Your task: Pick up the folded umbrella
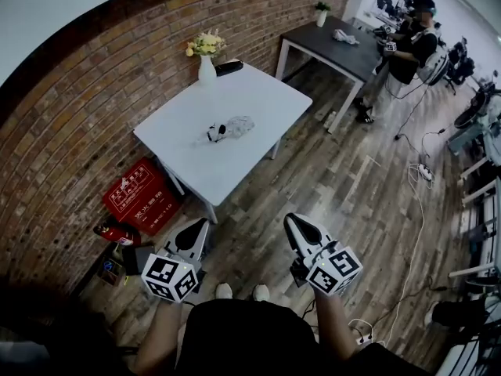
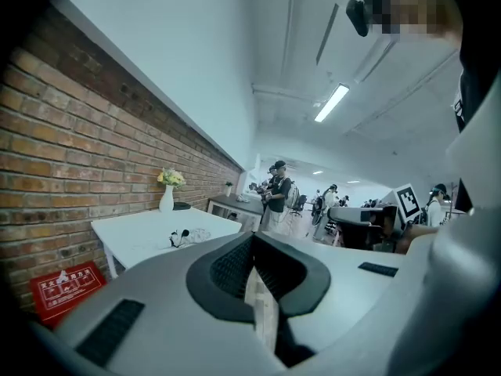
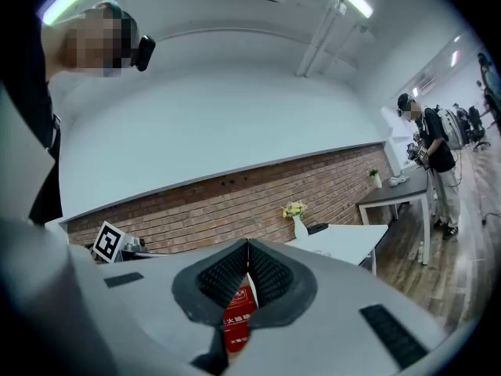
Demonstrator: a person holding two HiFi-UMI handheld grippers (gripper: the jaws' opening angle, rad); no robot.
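Folded umbrella [image 1: 228, 67] (a short dark bundle) lies at the far edge of the white table [image 1: 262, 100], just beside the vase [image 1: 207, 71] of flowers; left gripper [image 1: 200, 227] and right gripper [image 1: 290, 219] hover well short of the table; each has its jaws pressed together on nothing.

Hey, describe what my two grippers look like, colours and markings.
The left gripper and right gripper both have white, wedge-shaped shells tapering to the jaws, lined with black ribbed pads. Each carries a white cube bearing black square markers. The person wears a black top.
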